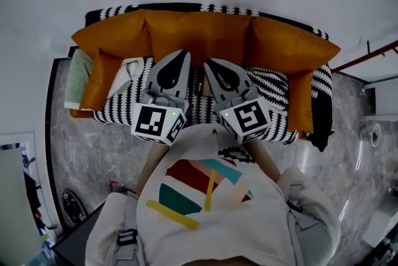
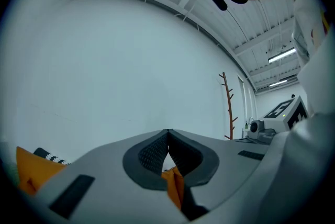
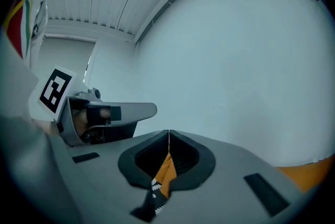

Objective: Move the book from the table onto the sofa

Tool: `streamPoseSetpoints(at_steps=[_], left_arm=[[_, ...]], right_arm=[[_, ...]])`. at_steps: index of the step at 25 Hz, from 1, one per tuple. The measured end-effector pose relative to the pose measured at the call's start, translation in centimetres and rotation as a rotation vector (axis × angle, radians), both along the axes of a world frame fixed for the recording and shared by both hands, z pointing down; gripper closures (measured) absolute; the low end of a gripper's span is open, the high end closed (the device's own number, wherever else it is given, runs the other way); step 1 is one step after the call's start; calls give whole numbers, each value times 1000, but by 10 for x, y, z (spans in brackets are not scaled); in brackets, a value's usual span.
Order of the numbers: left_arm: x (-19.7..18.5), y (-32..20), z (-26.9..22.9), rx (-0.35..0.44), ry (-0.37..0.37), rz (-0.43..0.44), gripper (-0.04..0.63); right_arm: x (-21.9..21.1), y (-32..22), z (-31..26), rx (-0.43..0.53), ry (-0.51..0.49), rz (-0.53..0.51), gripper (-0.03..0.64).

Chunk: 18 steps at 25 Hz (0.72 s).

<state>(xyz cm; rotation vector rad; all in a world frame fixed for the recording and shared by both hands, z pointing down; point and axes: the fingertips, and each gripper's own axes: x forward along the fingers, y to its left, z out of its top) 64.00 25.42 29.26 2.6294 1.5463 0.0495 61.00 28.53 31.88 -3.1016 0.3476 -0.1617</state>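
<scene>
My two grippers are held side by side in front of the person's chest, pointing level at the sofa (image 1: 186, 28). The left gripper (image 1: 181, 57) is shut with nothing between its jaws, as the left gripper view (image 2: 168, 135) also shows. Close to its right, the right gripper (image 1: 209, 64) is shut and empty too (image 3: 168, 135). The sofa has orange cushions (image 1: 112, 35) and a black-and-white zigzag cover (image 1: 124, 103). A narrow brown strip (image 1: 200, 87) shows on the seat between the grippers; I cannot tell whether it is the book.
A pale green pillow (image 1: 78, 75) and a white item (image 1: 129, 68) lie at the sofa's left end. A dark table corner (image 1: 74, 240) shows at the lower left. Grey marble floor (image 1: 87, 153) lies before the sofa, a white wall behind it. A bare coat stand (image 2: 228, 105) stands to the right.
</scene>
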Motion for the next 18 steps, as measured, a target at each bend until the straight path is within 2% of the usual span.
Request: streamPoseSetpoints(at_steps=[5,11,18], left_arm=[[1,-1,1,-2,-9,-7,588],[-3,-1,2,4,-1,-11,588],[-1,-5,5,11,-9,-20,588]], right_arm=[[-5,8,4,3,-10,23,603],[-6,6,10,-58,-32,27,603],[-4,3,12,-86,-36,23,603]])
